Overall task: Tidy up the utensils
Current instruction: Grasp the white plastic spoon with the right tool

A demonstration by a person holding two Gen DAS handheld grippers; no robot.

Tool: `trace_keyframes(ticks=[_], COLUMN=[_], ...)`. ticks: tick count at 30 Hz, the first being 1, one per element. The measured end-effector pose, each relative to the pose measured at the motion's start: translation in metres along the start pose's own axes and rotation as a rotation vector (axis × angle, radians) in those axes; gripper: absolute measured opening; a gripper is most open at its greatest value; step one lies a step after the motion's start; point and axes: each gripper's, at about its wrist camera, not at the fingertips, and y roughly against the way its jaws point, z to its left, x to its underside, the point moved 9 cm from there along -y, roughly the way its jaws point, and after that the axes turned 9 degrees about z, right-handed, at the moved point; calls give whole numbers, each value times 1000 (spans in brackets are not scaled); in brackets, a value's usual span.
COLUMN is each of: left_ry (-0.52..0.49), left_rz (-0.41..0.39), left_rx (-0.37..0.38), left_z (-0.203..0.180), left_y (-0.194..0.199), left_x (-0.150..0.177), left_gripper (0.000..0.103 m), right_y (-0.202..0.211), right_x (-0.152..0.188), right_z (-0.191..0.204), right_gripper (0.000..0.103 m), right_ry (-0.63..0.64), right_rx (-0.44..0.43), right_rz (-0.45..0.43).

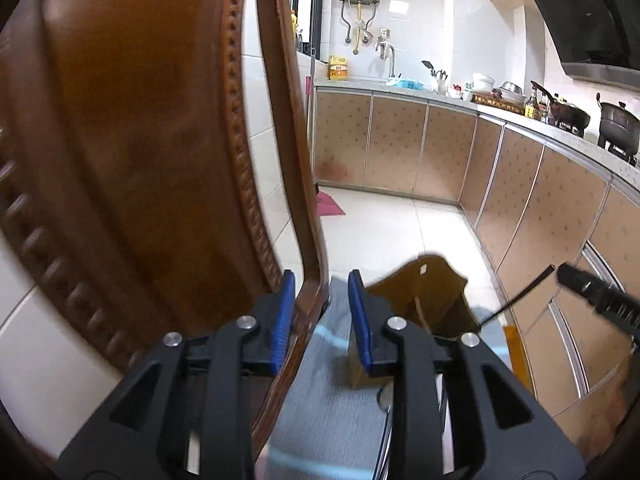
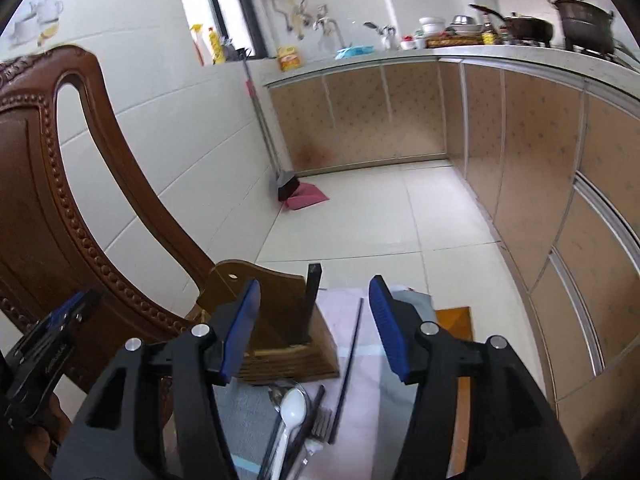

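Wooden holder: a brown utensil block (image 2: 280,320) stands on a pale cloth (image 2: 360,360), with one black chopstick (image 2: 313,300) upright in it.
Loose chopstick: a second black chopstick (image 2: 350,352) lies on the cloth just right of the block, touching neither pad.
Utensil pile: a white plastic spoon (image 2: 294,404), a metal spoon (image 2: 276,394), a fork (image 2: 322,426) and more dark chopsticks lie together in front of the block (near the camera).
Right gripper (image 2: 314,320): blue pads well apart, nothing pressed between them; the block and the loose chopstick show in the gap beyond.
Left gripper (image 1: 322,312): pads parted by a narrower gap, gripping nothing; beside the carved wooden chair back (image 1: 160,140).
Left-wrist view: the block (image 1: 420,300) sits just beyond the right pad, and the other gripper's tip shows at the right edge.
Background: tiled floor (image 2: 360,220), kitchen cabinets (image 2: 380,112).
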Motion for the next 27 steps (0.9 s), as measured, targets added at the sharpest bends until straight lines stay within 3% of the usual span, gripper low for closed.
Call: trace_keyframes(ticks=[4,6,10,13,21,25,26,27], left_ry=[-9,-17,-10,-15,-27,-19,-18,-17], left_rz=[93,182,354,426,477,492,494,496], left_rx=[60,95,125,115,120,129,131,133], left_z=[0,-4,-10,-16,-17,-14,-15,-15], left_y=[4,-11,-46,-56,-63,-67,-66,-66], left_x=[50,85,151,190,218,224,225,226], left_gripper=[27,27,27,27,33,34,34,34], right_y=[18,4,-65,-108,-164,-170,-171,-171], right_x=[32,64,135,168,204,206,207,208], right_z=[-35,-53,-55,-29,29,36,38,39], right_gripper=[56,56,43,42,43,43,42,31], right_ry=[-82,-133,-179,-162,-15,32,39,49], right_rx=[17,45,7,-47,14,57,57,62], right_rz=[23,94,343,478,609,601,602,602])
